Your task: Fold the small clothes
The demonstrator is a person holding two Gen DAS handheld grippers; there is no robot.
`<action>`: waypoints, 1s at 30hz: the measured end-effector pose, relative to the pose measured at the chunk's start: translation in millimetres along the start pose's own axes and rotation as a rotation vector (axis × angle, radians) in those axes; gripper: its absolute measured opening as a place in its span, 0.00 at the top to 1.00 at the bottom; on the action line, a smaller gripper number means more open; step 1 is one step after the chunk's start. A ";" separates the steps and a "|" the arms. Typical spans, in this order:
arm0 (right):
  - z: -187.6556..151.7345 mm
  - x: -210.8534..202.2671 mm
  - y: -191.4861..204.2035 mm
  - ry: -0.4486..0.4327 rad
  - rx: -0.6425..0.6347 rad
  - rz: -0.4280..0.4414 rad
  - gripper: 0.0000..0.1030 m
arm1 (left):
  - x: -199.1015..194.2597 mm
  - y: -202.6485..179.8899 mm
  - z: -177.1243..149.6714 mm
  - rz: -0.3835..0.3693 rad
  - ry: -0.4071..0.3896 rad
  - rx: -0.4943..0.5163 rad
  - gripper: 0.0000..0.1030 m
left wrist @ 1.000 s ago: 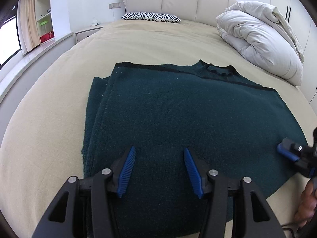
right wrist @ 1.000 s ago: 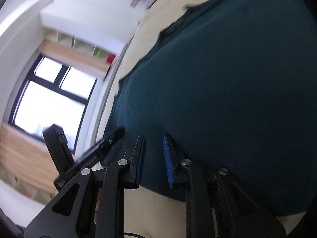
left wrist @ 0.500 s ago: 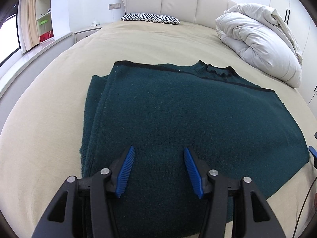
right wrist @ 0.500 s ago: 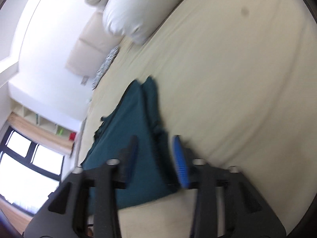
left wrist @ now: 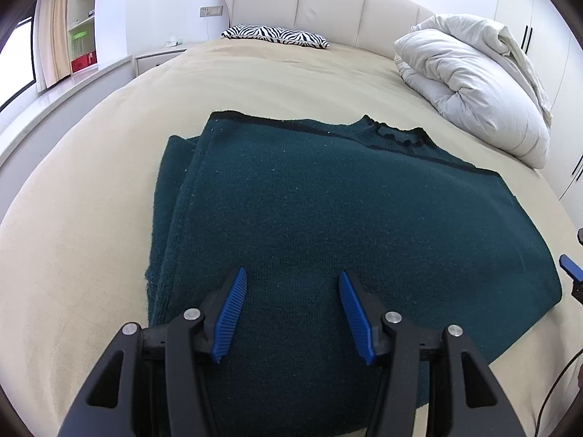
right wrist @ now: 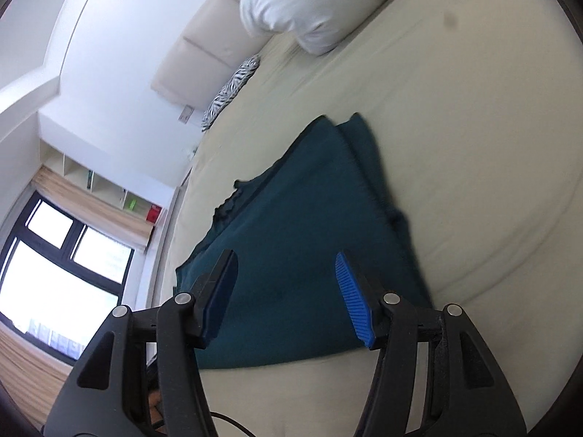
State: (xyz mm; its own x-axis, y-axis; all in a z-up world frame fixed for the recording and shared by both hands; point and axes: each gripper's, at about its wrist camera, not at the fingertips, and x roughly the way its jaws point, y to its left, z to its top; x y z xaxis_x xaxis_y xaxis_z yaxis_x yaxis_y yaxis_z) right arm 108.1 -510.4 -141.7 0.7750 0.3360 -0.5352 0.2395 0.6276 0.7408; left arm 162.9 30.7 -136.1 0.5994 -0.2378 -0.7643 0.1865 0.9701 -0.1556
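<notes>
One dark green sweater point(left wrist: 328, 240) lies flat, collar toward the headboard point(left wrist: 328, 3).

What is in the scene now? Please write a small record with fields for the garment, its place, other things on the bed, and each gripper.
garment: dark green knitted sweater, folded, lying flat
place: beige bed cover, near side of the bed
collar: faces the cream padded headboard
other things: white bunched duvet; zebra-striped pillow
left gripper: open, above the sweater, holding nothing
right gripper: open, nothing between its blue pads, beside the sweater's edge
</notes>
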 end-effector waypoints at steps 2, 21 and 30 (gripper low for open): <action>-8.6 14.1 16.3 0.040 -0.023 0.032 0.46 | -2.7 0.5 -0.2 -0.005 -0.002 -0.003 0.46; 0.7 110.0 17.8 0.137 -0.026 0.006 0.55 | -21.7 43.2 3.0 -0.050 -0.029 -0.116 0.61; 15.2 24.0 -14.4 -0.090 -0.002 -0.147 0.54 | -35.5 43.4 -0.9 -0.049 -0.053 -0.155 0.61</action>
State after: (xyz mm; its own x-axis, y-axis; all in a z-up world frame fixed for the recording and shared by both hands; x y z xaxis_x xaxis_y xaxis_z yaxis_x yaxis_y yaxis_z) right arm 132.2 -522.1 -159.0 0.7812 0.1764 -0.5989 0.3530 0.6665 0.6567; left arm 149.0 81.3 -116.3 0.6335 -0.2831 -0.7201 0.0967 0.9523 -0.2894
